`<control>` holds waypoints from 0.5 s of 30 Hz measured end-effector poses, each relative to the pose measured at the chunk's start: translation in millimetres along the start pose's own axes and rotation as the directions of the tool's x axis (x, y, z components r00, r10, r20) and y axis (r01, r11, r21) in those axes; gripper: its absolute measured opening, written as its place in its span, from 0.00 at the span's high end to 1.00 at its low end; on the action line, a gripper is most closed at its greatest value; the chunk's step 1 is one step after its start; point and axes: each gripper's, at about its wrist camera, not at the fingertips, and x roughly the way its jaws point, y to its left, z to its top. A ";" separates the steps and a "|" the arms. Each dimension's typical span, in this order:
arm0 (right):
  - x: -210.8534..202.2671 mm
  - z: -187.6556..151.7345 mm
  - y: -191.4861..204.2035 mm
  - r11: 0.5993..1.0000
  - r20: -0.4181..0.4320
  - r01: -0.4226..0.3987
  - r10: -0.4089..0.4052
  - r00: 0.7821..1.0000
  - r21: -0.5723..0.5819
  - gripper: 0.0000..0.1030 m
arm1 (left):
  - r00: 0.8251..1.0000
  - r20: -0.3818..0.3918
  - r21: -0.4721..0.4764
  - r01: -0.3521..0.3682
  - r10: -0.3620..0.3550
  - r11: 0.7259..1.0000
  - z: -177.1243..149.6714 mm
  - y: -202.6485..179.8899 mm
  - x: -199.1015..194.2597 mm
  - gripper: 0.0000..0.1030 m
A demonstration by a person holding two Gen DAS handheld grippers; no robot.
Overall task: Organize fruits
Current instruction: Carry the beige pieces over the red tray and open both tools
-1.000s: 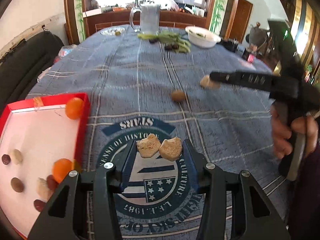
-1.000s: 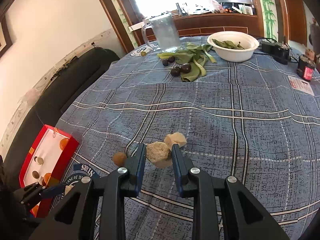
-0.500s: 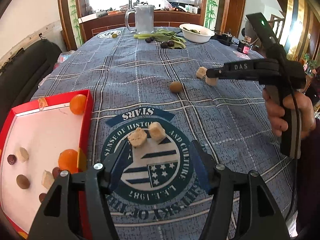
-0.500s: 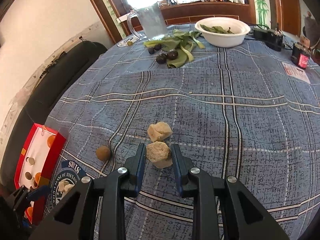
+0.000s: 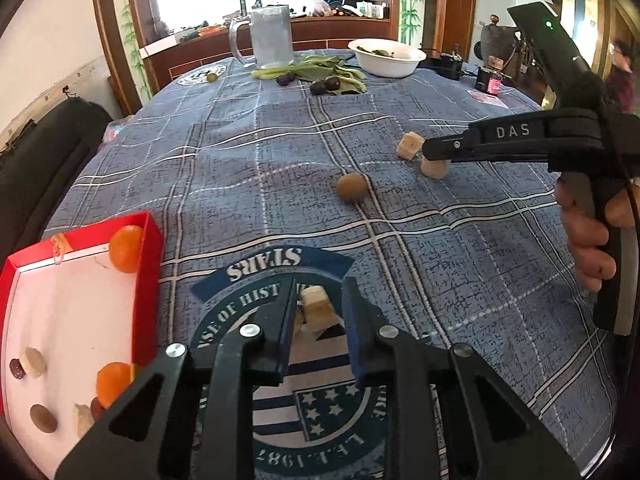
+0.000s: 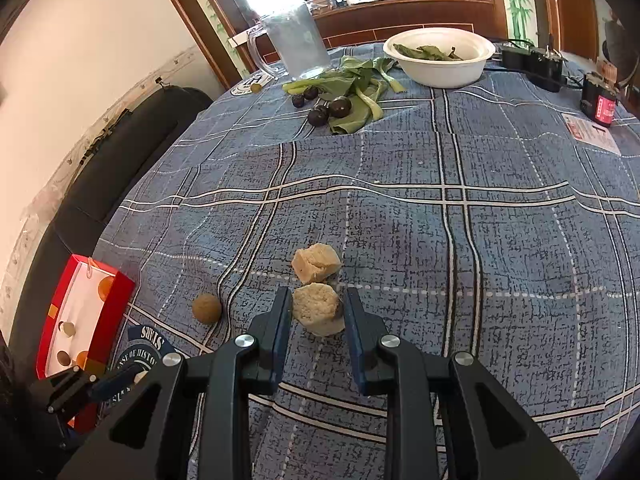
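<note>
My left gripper [image 5: 318, 308] is closing around a pale fruit chunk [image 5: 316, 310] on the cloth's round emblem; a second chunk is mostly hidden behind the left finger. The red tray [image 5: 150, 264] at the left holds oranges [image 5: 126, 248], brown fruits and pale chunks. My right gripper [image 6: 316, 310] is shut on another pale chunk [image 6: 318, 308] just above the cloth, with a second chunk [image 6: 316, 268] lying just beyond it. A small brown round fruit [image 6: 207, 309] lies to its left, also seen in the left wrist view [image 5: 352, 187].
At the far end stand a glass pitcher [image 6: 294, 44], green leaves with dark plums [image 6: 340, 106], a white bowl [image 6: 438, 58], and a black device with a red label [image 6: 598, 104]. A dark sofa [image 6: 120, 160] borders the table's left side.
My left gripper moved forward and narrowed its jaws around one of the two chunks on the emblem. My right gripper kept its chunk and shifted slightly back from the other chunk.
</note>
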 end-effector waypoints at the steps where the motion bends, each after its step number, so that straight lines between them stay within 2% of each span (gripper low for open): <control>1: 0.2 0.1 -0.2 1.000 -0.001 0.000 0.000 1.000 0.001 0.76 | 1.000 0.001 0.008 -0.005 0.005 1.000 -0.6 -1.5 0.7 0.78; 9: 1.1 0.5 -1.2 1.000 -0.003 -0.003 0.003 1.000 0.007 0.76 | 1.000 0.001 0.010 0.010 -0.010 1.000 0.4 -1.1 0.6 0.78; 15: -0.3 -0.1 1.0 1.000 -0.001 0.010 -0.010 1.000 0.001 0.76 | 0.998 -0.017 0.052 -0.057 0.057 0.997 0.5 -9.4 5.3 0.82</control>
